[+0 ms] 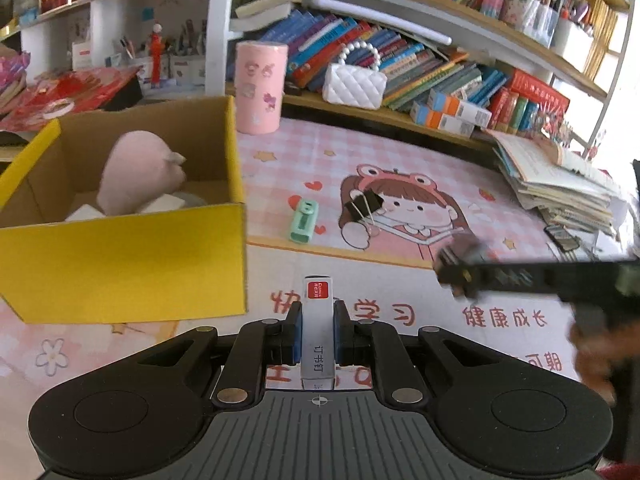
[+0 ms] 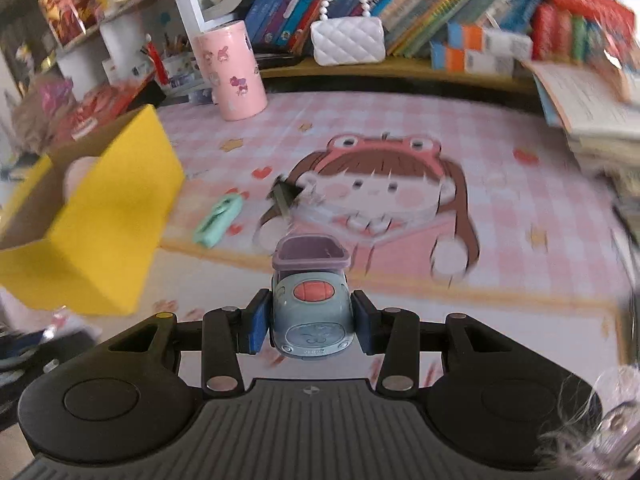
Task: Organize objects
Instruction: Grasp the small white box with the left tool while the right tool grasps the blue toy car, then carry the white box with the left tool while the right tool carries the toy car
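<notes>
My left gripper (image 1: 318, 326) is shut on a small white staple box (image 1: 318, 332) with a red label, held above the mat just right of the yellow cardboard box (image 1: 120, 264). A pink plush (image 1: 140, 174) lies inside that box. My right gripper (image 2: 311, 322) is shut on a blue-grey toy car (image 2: 310, 312) with a purple top, above the mat's front edge; it also shows blurred in the left wrist view (image 1: 460, 268). A green stapler (image 1: 305, 220) and a black binder clip (image 1: 364, 206) lie on the mat. The yellow box (image 2: 112, 220) stands to my right gripper's left.
A pink cylinder (image 1: 260, 88) and a white quilted purse (image 1: 354, 84) stand at the back by rows of books. A stack of open books (image 1: 560, 184) lies at the right. The pink cartoon desk mat (image 1: 440, 152) covers the table.
</notes>
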`<state>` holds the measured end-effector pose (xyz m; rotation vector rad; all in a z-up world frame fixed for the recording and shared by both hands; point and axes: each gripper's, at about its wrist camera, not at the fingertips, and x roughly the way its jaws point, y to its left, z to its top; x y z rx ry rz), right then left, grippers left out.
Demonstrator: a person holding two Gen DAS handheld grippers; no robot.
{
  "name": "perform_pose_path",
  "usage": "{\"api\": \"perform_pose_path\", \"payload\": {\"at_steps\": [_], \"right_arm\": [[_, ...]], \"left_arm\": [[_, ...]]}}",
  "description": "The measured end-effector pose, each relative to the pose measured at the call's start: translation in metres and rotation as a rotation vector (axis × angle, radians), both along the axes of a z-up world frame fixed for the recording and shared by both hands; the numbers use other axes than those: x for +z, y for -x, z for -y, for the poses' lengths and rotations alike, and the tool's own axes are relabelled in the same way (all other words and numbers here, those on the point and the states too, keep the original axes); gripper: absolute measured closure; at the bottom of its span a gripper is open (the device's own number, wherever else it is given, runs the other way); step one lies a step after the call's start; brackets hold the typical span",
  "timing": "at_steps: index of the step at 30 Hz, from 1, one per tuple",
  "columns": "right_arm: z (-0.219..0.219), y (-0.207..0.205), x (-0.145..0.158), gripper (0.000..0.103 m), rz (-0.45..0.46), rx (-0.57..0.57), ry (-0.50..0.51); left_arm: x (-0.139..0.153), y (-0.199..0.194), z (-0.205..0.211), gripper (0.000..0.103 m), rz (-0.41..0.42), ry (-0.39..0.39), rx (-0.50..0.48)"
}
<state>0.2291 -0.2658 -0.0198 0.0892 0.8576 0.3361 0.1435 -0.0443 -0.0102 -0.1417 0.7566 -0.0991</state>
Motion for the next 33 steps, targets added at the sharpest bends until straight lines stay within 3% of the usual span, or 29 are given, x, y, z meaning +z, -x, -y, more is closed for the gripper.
{"api": "perform_pose_path", "payload": {"at_steps": [7, 33], "right_arm": [[-0.036, 0.055, 0.014, 0.063, 0.064, 0.052, 0.031], [-0.175, 0.157, 0.016, 0.063, 0.081, 0.191, 0.068]], "left_arm": [[0.002, 0.021, -0.031, 0.09, 0.01, 0.034, 0.026], [0.009, 0.119, -0.15, 0.09, 0.054, 0.047, 0.072]]}}
